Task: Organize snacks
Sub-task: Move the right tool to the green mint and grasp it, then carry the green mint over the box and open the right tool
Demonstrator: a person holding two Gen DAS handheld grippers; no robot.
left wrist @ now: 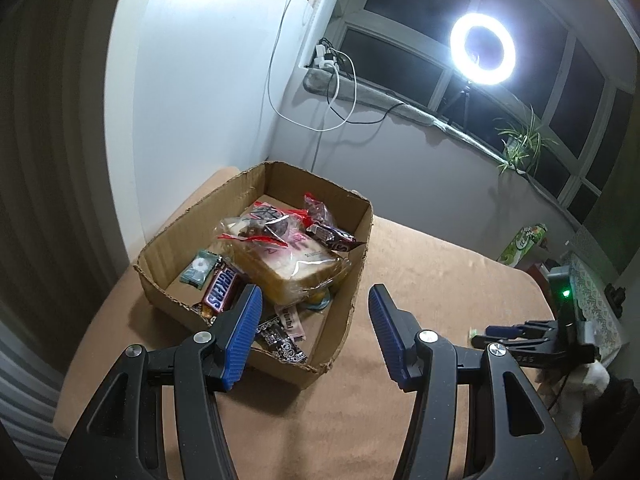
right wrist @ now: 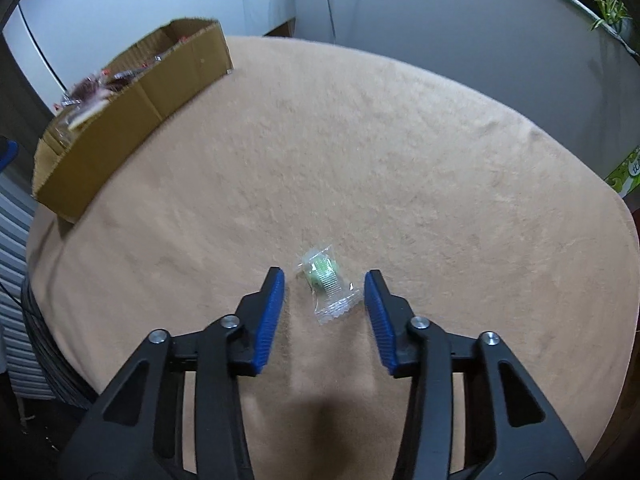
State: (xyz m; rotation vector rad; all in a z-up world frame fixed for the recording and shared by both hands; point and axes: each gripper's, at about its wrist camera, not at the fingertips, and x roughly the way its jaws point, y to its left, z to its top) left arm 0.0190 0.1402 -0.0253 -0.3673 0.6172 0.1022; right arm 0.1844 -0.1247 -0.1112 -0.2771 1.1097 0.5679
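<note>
The small green candy in its clear wrapper (right wrist: 325, 283) lies alone on the tan tablecloth (right wrist: 400, 160), well apart from the cardboard box (left wrist: 352, 280). Your right gripper (right wrist: 324, 280) sits over it with the wrapper between the blue pads (right wrist: 270, 312); they stand apart and do not press on it, so nothing is held yet. Your left gripper (left wrist: 314, 312) hangs empty and spread above the box's near corner. The box already holds bagged bread (left wrist: 288, 268), a Snickers bar (left wrist: 220, 290), a mint-green packet (left wrist: 198, 270), a black patterned packet (left wrist: 282, 344) and other wrappers. As far as these views show, this candy is the last loose snack; gripping, carrying and dropping it in remain.
</note>
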